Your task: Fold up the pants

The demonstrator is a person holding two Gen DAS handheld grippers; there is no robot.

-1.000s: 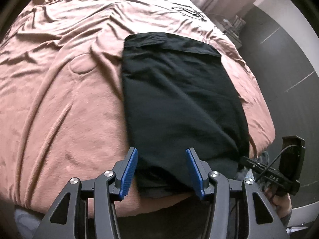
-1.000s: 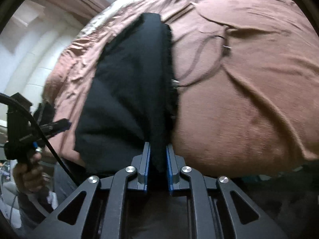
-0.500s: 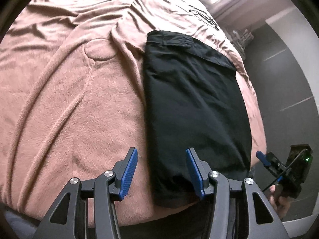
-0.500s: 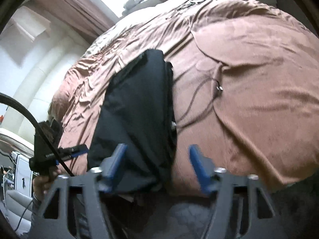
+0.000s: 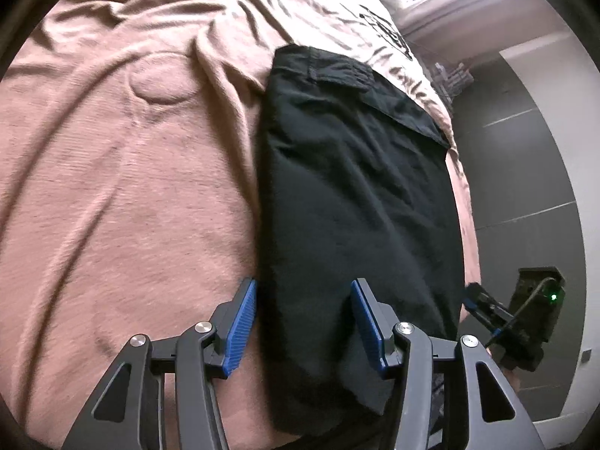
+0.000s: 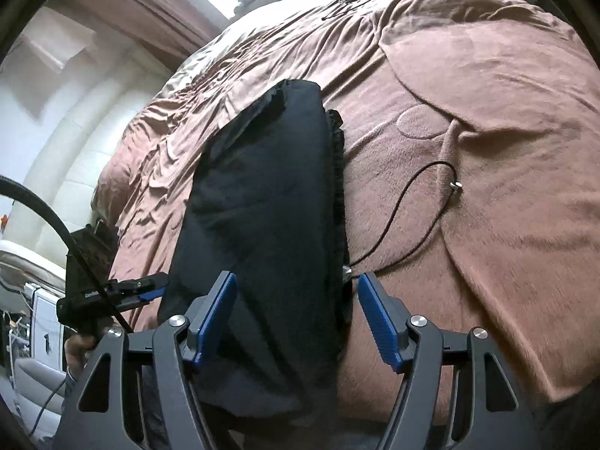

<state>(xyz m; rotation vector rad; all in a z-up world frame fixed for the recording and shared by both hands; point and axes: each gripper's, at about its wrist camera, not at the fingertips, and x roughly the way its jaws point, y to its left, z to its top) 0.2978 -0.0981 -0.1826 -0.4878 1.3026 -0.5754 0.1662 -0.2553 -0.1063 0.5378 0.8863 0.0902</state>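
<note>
While the pants [image 5: 356,195] lie folded into a long black strip on the brown blanket [image 5: 123,202], we've got both grippers spread wide and holding nothing: left gripper [image 5: 303,322], right gripper [image 6: 296,315]. Near end of the pants droops over the bed edge, so we can't see it. A thin cord [image 6: 397,210] trails beside them.
</note>
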